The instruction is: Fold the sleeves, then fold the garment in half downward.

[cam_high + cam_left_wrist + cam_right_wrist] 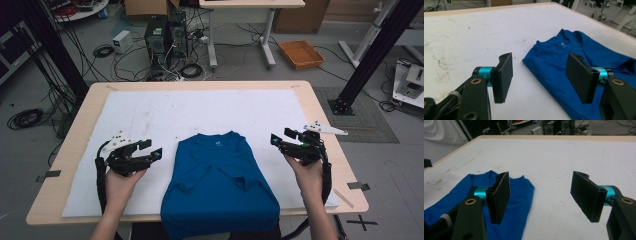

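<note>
White mat on table (130,115): blue T-shirt (220,180), sleeves folded in, centre-front, hem over edge. Left gripper (156,153) & right gripper (276,140) flank it, jaws wide, empty. Grip both shoulders evenly, fold square.

Shirt (220,180) lies flat on mat (150,112), mid table (310,95), hem hanging off near edge. Left tool (150,148) sits just left of shirt, right tool (281,137) just right, both above mat, neither touching shirt.
</note>
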The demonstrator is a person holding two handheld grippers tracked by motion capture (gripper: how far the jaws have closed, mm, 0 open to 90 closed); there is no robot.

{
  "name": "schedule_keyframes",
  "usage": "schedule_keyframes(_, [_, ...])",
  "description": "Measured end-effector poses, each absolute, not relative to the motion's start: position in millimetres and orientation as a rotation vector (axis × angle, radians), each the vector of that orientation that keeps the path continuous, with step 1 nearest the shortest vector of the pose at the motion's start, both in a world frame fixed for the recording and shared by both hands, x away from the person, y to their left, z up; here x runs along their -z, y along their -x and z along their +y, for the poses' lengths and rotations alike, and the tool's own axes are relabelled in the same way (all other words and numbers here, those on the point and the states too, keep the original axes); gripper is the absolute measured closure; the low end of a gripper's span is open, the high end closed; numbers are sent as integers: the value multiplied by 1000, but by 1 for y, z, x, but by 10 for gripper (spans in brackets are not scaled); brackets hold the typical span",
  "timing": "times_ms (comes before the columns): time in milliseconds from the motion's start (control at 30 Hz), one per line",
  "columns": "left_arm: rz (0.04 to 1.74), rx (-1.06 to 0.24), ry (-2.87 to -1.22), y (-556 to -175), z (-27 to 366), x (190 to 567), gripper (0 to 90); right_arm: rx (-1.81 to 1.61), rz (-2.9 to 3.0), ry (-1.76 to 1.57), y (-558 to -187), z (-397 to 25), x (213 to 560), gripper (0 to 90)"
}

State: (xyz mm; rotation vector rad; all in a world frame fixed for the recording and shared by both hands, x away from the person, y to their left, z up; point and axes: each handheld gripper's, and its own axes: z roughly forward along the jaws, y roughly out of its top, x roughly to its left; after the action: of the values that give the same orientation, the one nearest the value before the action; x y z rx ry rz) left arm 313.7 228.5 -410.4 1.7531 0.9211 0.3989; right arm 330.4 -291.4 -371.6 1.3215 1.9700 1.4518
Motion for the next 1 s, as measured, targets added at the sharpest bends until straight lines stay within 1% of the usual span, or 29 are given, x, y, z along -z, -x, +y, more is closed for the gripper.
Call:
schedule_keyframes(467, [934, -410, -1766, -312, 230, 412, 387, -1411, 1918, -1332, -333, -304, 374, 313])
schedule_keyframes(800, [947, -406, -1766, -312, 228, 413, 387, -1403, 1923, -1342, -334, -303, 378, 315])
schedule_keyframes(1000, [958, -399, -1779, -315, 222, 415, 387, -1380, 1982, -1303, -337, -292, 388, 396])
